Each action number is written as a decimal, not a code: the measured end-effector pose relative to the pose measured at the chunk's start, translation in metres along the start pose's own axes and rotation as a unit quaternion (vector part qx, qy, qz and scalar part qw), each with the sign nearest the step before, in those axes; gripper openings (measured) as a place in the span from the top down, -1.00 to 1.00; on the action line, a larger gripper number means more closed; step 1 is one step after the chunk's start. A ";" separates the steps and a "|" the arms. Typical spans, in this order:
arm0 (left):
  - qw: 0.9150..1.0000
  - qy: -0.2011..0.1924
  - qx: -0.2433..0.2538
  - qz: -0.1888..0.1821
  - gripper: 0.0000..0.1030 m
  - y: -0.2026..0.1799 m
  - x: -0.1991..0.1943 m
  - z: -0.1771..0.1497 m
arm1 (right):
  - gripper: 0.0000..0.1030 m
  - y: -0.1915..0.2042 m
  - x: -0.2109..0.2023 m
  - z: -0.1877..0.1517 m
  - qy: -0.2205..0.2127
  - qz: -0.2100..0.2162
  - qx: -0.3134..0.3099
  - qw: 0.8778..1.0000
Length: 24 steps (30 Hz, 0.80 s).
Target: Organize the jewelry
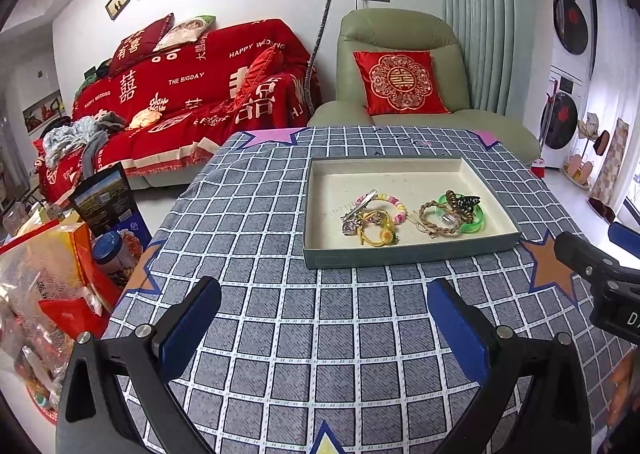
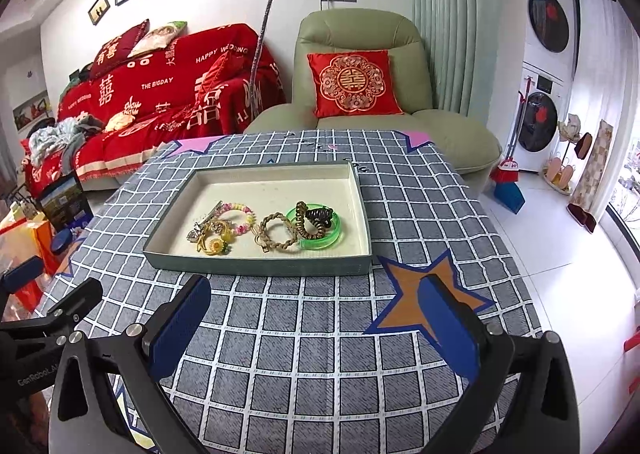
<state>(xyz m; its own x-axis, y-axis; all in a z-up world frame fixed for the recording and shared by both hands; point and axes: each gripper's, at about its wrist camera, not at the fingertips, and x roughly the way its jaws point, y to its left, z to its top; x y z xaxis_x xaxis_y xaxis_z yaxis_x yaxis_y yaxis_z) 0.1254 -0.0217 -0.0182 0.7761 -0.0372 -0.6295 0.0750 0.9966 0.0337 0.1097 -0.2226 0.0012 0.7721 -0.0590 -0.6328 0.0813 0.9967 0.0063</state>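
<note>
Left gripper (image 1: 324, 318): black frame, blue pads, jaws spread wide, nothing between them; hangs over the near part of the table, apart from the tray.
Right gripper (image 2: 316, 318): same build, jaws spread wide and empty, one blue pad over an orange star patch (image 2: 420, 302) on the cloth.
Tablecloth (image 1: 280, 334): grey with a white grid, star patches at the corners and edges.
Tray (image 2: 256, 266): shallow, rectangular, grey-green outside, cream lining; sits on the cloth beyond both grippers.
Jewelry, all inside the tray and gathered toward its near wall:
- pastel bead bracelet (image 2: 240, 215), with a silver hair clip (image 2: 212, 210) lying across it;
- yellow flower hair tie (image 2: 216, 244), tangled with a small metal charm;
- braided rope bracelet (image 2: 280, 240), centre;
- green translucent bangle (image 2: 324, 238), with a brown coil hair tie (image 2: 301, 222) and a dark claw clip (image 2: 318, 213) on it.
Background: green armchair (image 1: 400, 37) with a red cushion (image 1: 400, 81); sofa under a red throw (image 1: 192, 85).
</note>
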 end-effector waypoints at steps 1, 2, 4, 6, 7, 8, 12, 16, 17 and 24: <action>1.000 -0.001 0.000 0.000 -1.00 0.000 -0.001 -0.001 | -1.00 0.000 0.000 0.000 0.000 0.000 -0.001 1.000; 1.000 -0.001 -0.001 -0.001 -1.00 0.000 -0.002 -0.001 | -1.00 0.000 0.000 0.000 -0.001 0.000 -0.001 1.000; 1.000 -0.001 -0.003 -0.001 -1.00 0.000 -0.003 -0.001 | -1.00 -0.001 -0.003 0.000 -0.003 -0.001 -0.002 1.000; 1.000 -0.001 -0.002 -0.002 -1.00 0.000 -0.004 -0.001 | -1.00 -0.002 -0.006 0.001 -0.005 0.000 -0.001 1.000; 1.000 -0.002 -0.002 -0.001 -1.00 0.000 -0.004 -0.001 | -1.00 -0.002 -0.007 0.002 -0.006 0.000 -0.002 1.000; 1.000 -0.002 -0.002 0.000 -1.00 0.000 -0.004 -0.001 | -1.00 -0.002 -0.008 0.002 -0.007 0.000 -0.002 1.000; 1.000 -0.003 -0.002 0.001 -1.00 -0.001 -0.008 -0.001 | -1.00 -0.002 -0.010 0.004 -0.010 -0.001 -0.001 1.000; 1.000 -0.003 -0.001 0.001 -1.00 -0.002 -0.009 -0.001 | -1.00 -0.004 -0.012 0.005 -0.011 -0.002 0.000 1.000; 1.000 -0.003 -0.001 0.001 -1.00 -0.002 -0.009 -0.001 | -1.00 -0.004 -0.012 0.005 -0.012 -0.001 0.000 1.000; 1.000 -0.002 0.001 -0.001 -1.00 -0.004 -0.011 0.002 | -1.00 -0.003 -0.014 0.007 -0.013 -0.001 0.000 1.000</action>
<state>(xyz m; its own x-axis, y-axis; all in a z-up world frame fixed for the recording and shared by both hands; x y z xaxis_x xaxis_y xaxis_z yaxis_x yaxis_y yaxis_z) 0.1180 -0.0250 -0.0097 0.7785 -0.0398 -0.6264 0.0786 0.9963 0.0344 0.1028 -0.2251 0.0152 0.7884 -0.0631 -0.6119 0.0828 0.9966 0.0039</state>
